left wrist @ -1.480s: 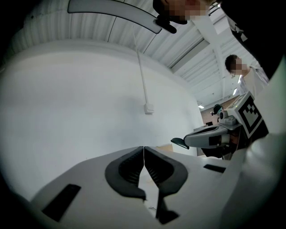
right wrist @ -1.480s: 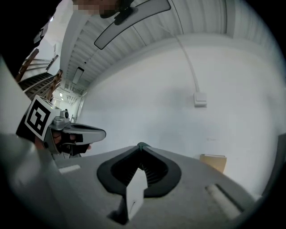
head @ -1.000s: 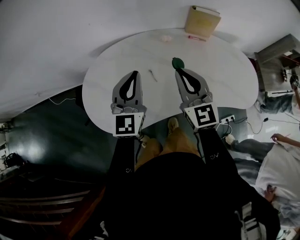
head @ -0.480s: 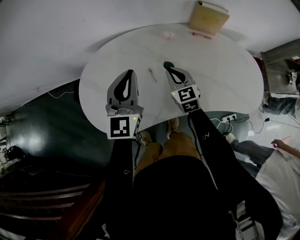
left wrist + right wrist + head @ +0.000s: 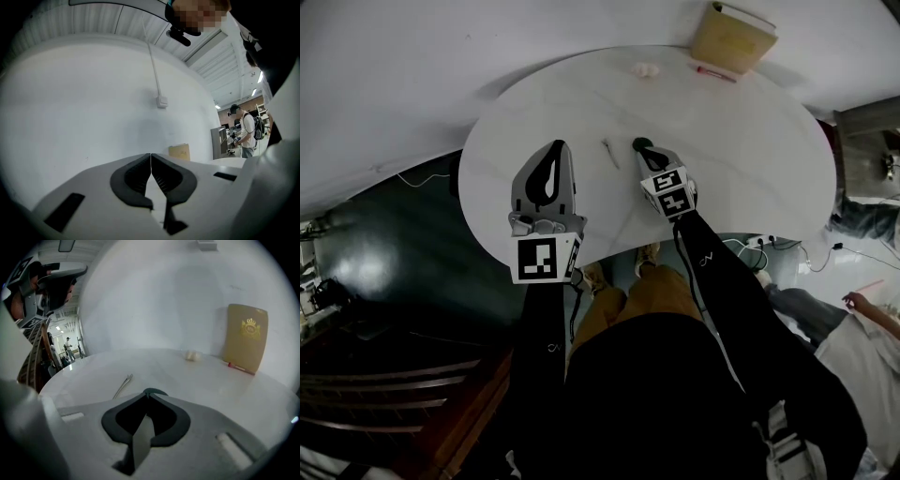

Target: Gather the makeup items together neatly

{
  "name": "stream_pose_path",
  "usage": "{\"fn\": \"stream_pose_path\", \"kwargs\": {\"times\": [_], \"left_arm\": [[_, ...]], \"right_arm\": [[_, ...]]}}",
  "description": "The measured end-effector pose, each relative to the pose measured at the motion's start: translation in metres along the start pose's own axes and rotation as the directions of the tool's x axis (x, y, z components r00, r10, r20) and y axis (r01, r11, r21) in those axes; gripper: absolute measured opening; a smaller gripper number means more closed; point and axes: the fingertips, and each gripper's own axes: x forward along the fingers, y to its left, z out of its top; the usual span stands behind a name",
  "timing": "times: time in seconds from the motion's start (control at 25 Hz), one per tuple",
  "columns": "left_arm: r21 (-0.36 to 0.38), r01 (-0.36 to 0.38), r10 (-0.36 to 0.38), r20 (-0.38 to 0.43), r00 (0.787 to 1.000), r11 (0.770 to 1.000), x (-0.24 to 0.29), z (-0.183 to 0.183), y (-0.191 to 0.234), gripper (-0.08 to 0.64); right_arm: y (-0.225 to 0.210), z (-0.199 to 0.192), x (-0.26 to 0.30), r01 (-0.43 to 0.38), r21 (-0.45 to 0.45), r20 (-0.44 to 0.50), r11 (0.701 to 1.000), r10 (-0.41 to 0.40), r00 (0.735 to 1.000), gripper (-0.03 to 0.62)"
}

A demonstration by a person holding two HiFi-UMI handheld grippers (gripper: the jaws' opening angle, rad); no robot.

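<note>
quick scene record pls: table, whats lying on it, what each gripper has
surface: white round table
left gripper: jaws together, nothing between them
right gripper: jaws shut on a dark green item at their tips
near the grippers: tweezers, loose on the table between the two grippers
far edge: small white piece; thin red stick
by the wall: tan booklet, standing behind the red stick
gathered: not yet, items lie spread apart
</note>
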Motion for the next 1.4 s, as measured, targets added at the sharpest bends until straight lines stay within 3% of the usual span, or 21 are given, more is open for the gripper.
{"fn": "stream_pose_path", "kwargs": {"times": [0.16,0.28,0.4,0.72,0.92,1.2,1.4], "left_arm": [[-0.011,-0.01,0.01,-0.014,1.0,1.0,0.003,-0.006,0.002,0.009],[-0.014,-0.009,0.009,-0.012,1.0,1.0,0.004,-0.004,-0.003,0.009],[-0.006,-0.011,0.011,-0.012,1.0,1.0,0.005,0.0,-0.007,0.009],[0.013,-0.042,0.042,0.015,0.999,0.999,0.009,0.02,-0.014,0.009],[0.036,-0.043,0.042,0.034,0.999,0.998,0.011,0.036,-0.012,0.009],[0.054,0.011,-0.014,0.057,0.998,0.998,0.025,0.048,-0.007,0.009],[0.052,0.06,-0.064,0.071,0.995,0.997,0.044,0.056,0.001,0.009]], "right_arm": [[0.006,-0.003,0.006,-0.022,-0.008,-0.056,1.0,0.021,0.998,0.021],[0.002,-0.004,0.004,-0.041,0.053,-0.039,0.998,0.043,0.998,0.06],[0.0,0.002,-0.008,-0.057,0.092,0.007,0.994,0.057,0.998,0.1],[-0.014,0.065,-0.065,-0.048,0.046,0.21,0.998,0.037,0.977,0.104],[-0.028,0.122,-0.113,-0.002,0.039,0.36,0.999,-0.012,0.933,0.104],[-0.034,0.194,-0.188,0.108,0.009,0.53,0.994,-0.096,0.843,0.104],[-0.044,0.224,-0.226,0.159,0.057,0.611,0.986,-0.16,0.775,0.104]]}}
